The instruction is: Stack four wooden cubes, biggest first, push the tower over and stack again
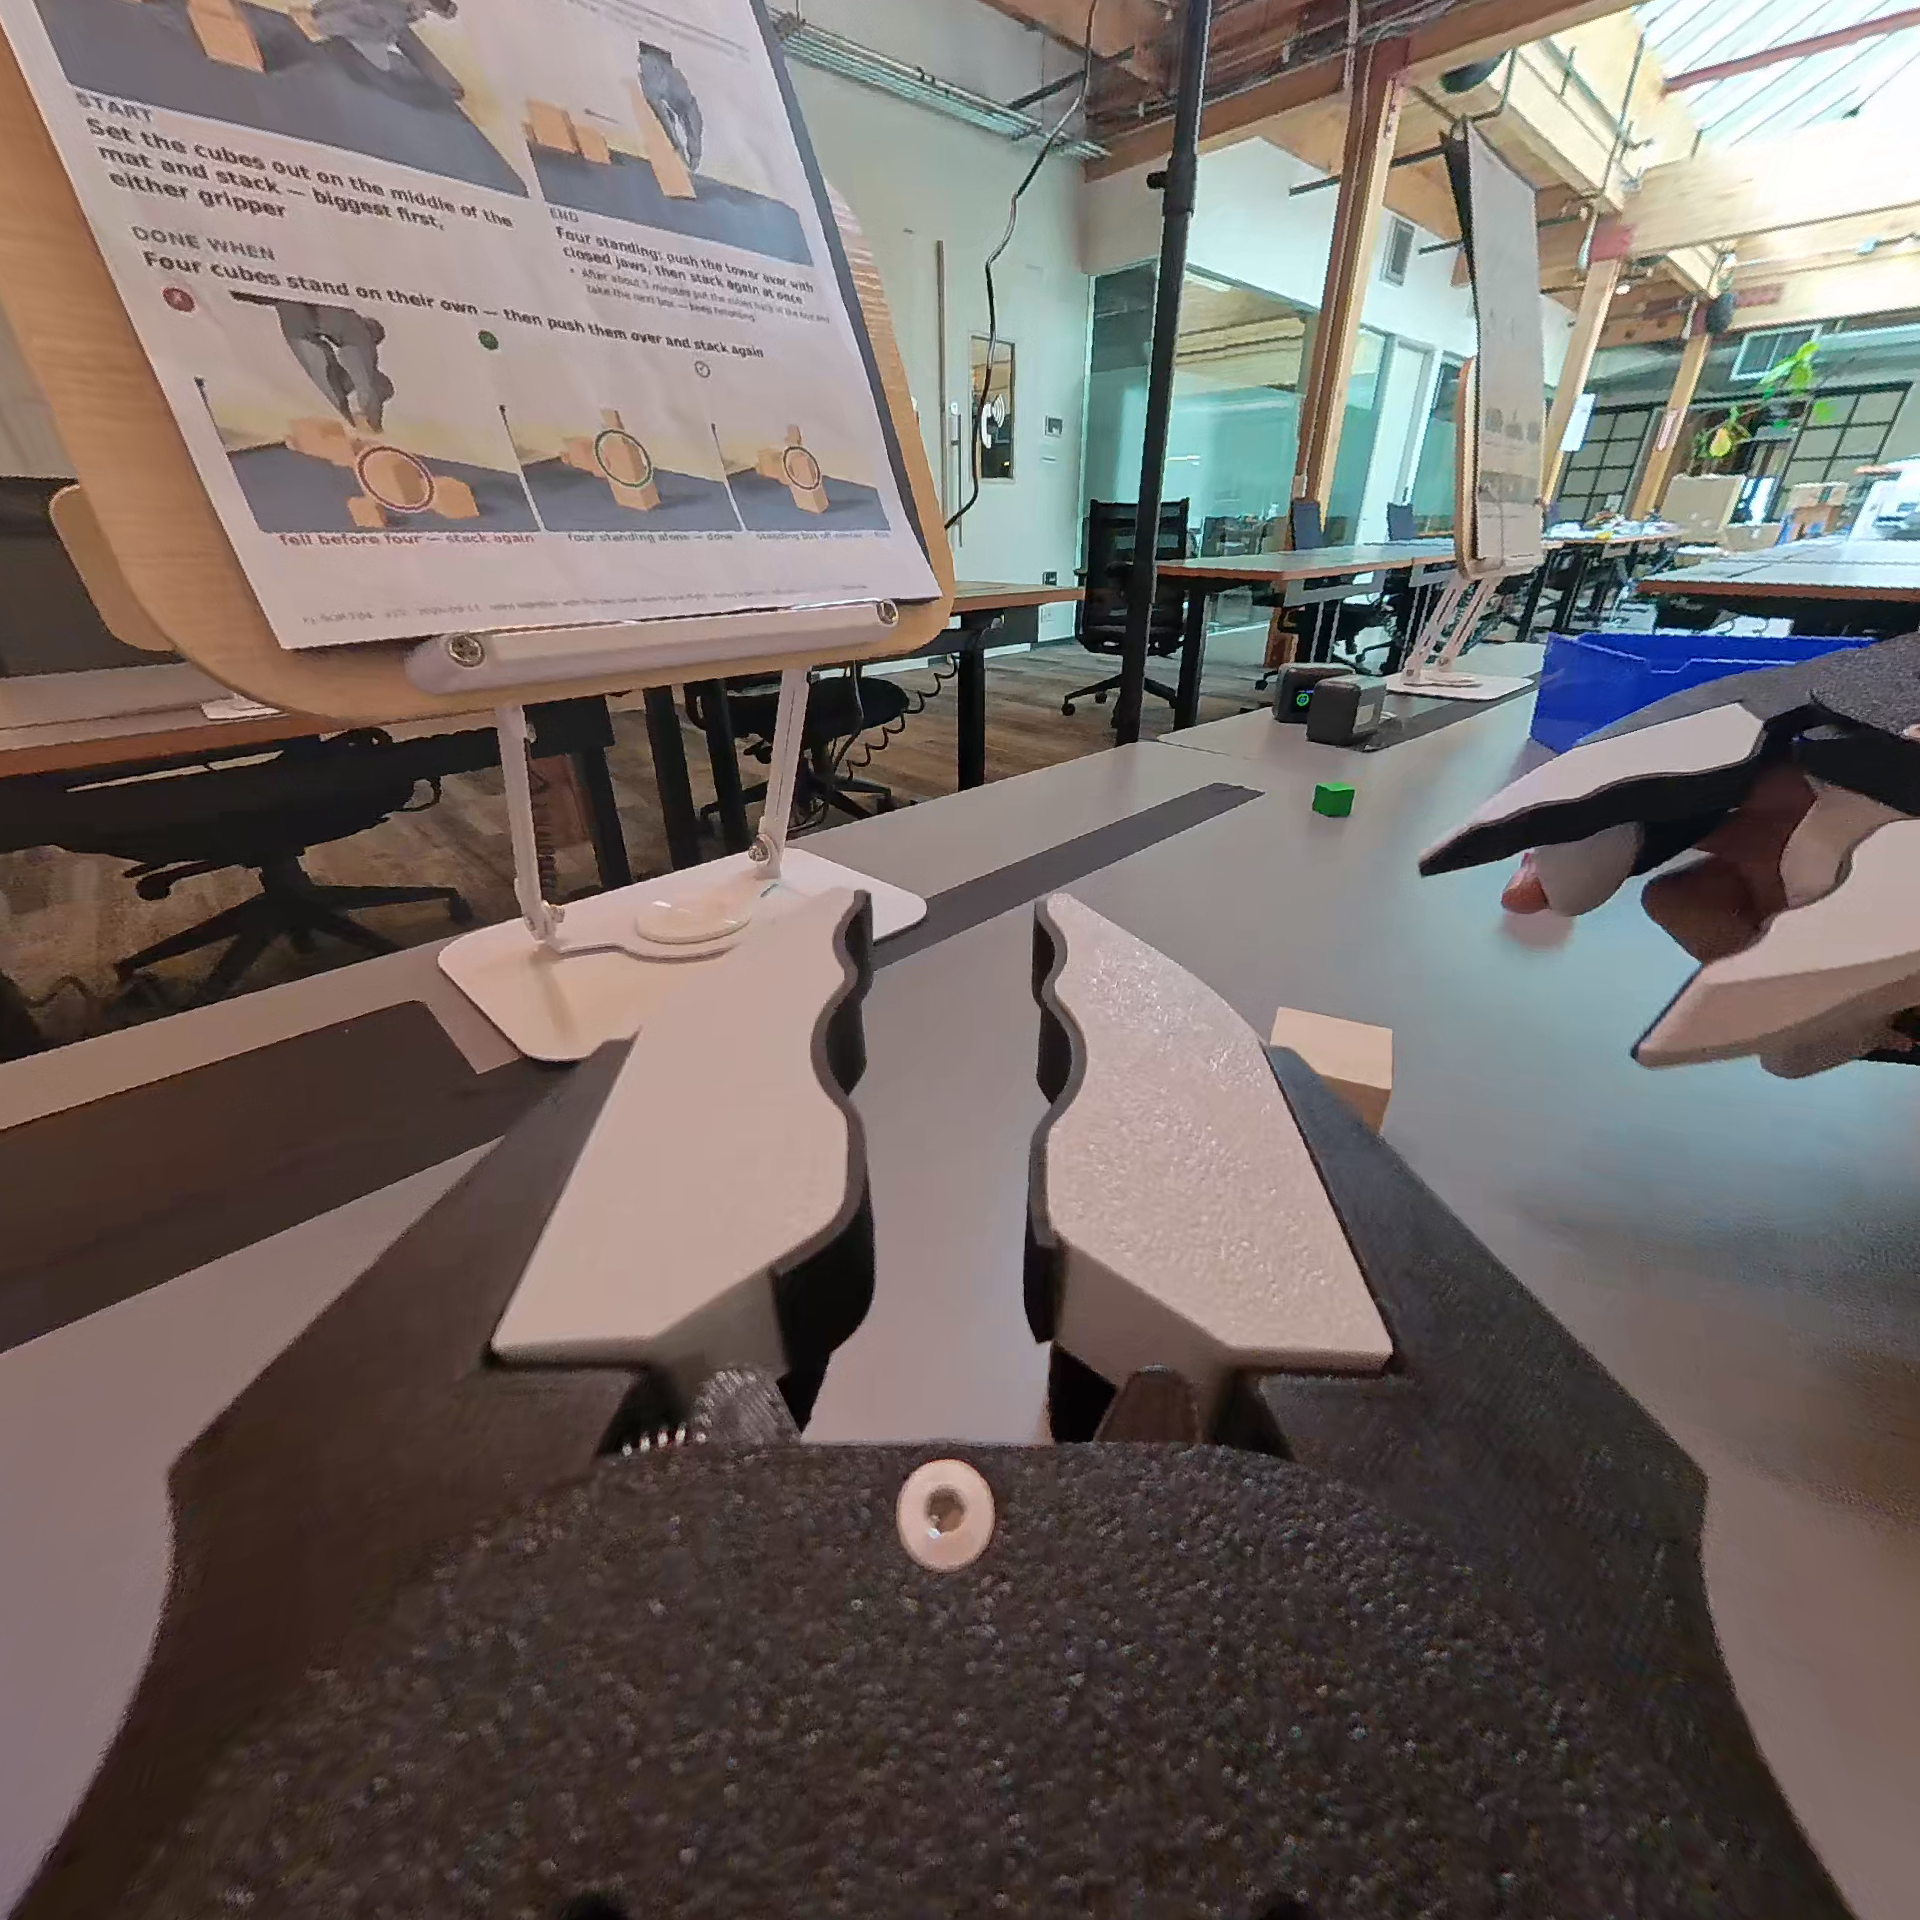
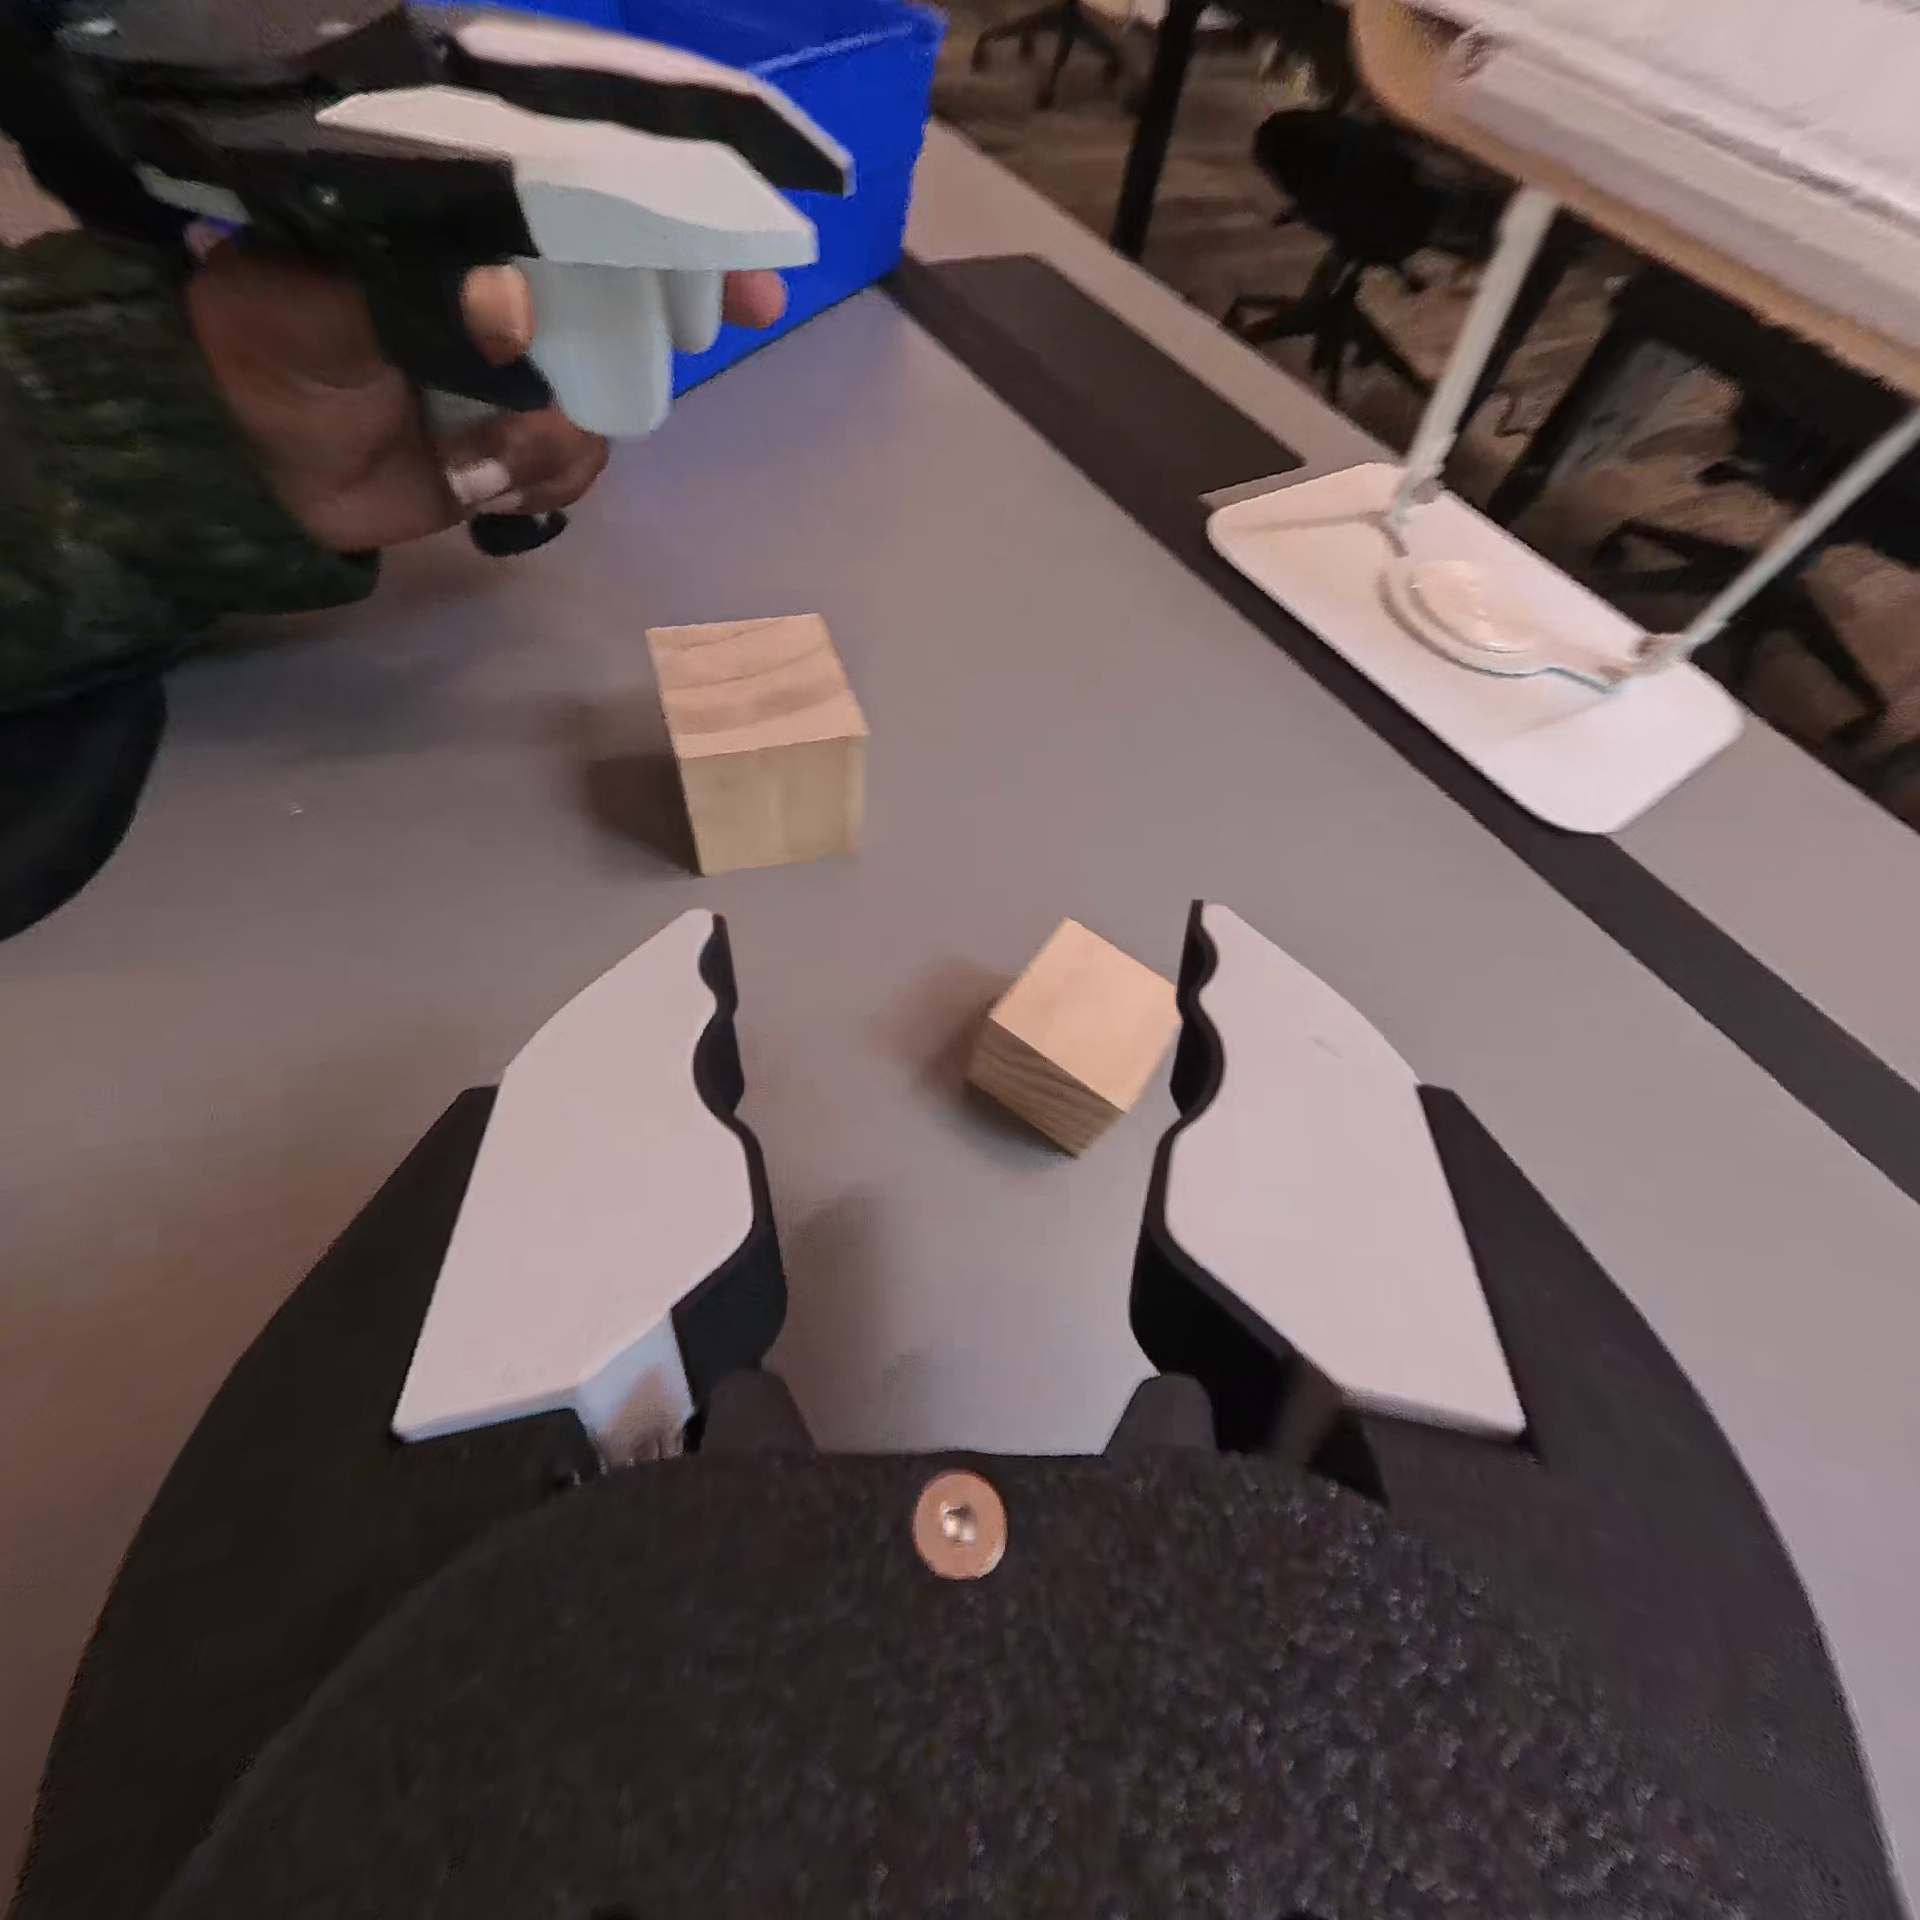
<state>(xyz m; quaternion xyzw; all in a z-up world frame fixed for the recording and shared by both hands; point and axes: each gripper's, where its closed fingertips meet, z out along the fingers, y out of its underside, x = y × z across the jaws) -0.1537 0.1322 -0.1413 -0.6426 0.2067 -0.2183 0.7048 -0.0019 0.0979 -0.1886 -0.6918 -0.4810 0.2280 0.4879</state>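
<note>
2 wooden cubes point(image 2: 764, 743) on table point(image 2: 364, 987).

fingers point(image 2: 1288, 1164): white, wavy black pads | body: black textured, silver screw | sleeve point(image 2: 94, 436): dark green

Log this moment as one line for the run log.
left gripper: open, empty | right gripper: open wide, small wooden cube between fingers, ungripped | larger wooden cube on grey table beyond

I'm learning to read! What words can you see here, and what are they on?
Printed sheet on the wooden stand: black headings and captions around pictures; readable, but I don't copy out its wording.
Second sheet farther off: too blurred to read.
Wooden cubes and green cube: no writing.
</note>
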